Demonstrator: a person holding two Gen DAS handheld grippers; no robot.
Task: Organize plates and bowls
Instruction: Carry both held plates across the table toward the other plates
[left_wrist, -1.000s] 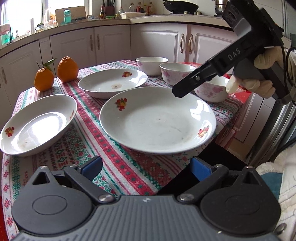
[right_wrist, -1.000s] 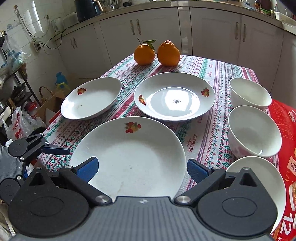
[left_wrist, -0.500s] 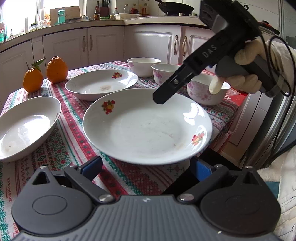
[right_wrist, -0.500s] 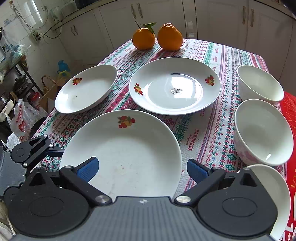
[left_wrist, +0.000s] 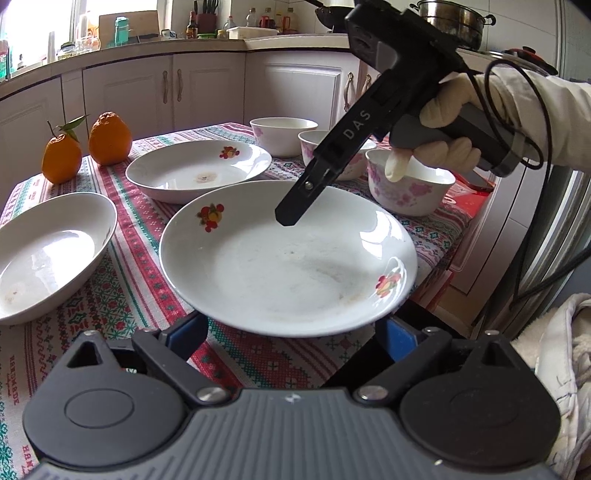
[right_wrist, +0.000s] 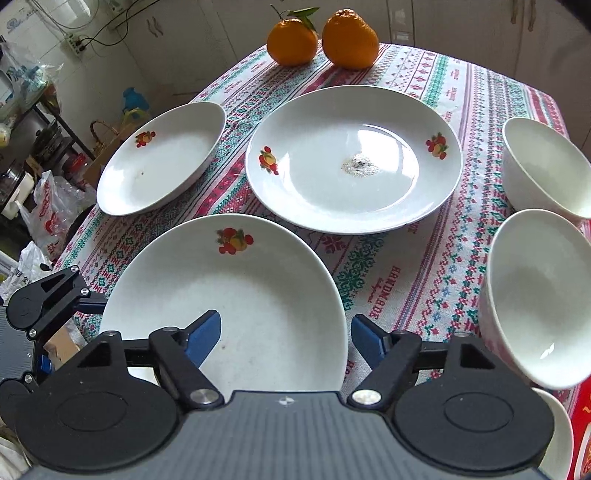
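While both jaws close, still apart, a glossy round plate (right_wrist: 236, 295) lies between them

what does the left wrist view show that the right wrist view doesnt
Only the left wrist view: the gloved hand holding the right gripper, whose jaws have just been closing over the near white fruit-print plate, plus the steel pot on the kitchen counter. Only the right wrist view: the wall power strip and plastic bags on the floor. Both share the three plates, white bowls and two oranges.
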